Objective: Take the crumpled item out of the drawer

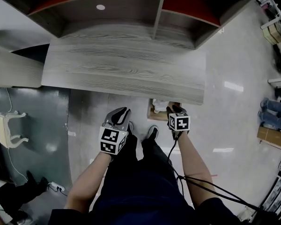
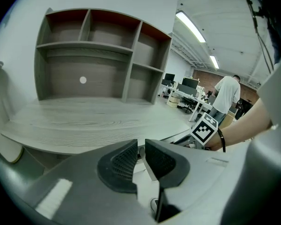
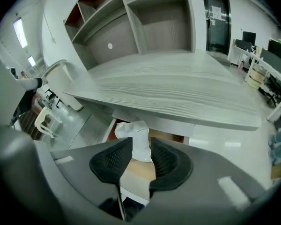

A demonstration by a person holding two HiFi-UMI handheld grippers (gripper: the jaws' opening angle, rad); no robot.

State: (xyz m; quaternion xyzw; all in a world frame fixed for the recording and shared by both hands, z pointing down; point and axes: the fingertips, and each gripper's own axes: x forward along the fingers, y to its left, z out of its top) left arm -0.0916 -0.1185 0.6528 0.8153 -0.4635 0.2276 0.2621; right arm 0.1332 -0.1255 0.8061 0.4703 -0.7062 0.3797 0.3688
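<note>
I can read no words, brands or numbers anywhere; my left gripper (image 1: 119,115) and right gripper (image 1: 176,109) carry only black-and-white square markers; the sheets (image 3: 218,13) on the far door are too small to read.

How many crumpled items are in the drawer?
1: a white crumpled item in the open drawer under the desk. The drawer's rear is hidden, so more may lie there.

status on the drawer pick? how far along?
Done: the wooden drawer under the grey wood-grain desk stands open. In hand: the right gripper is lined up on the white crumpled item, which lies in the drawer; its jaws are apart, not closed on it. The left gripper holds nothing. Left: grasp the item and lift it out.
</note>
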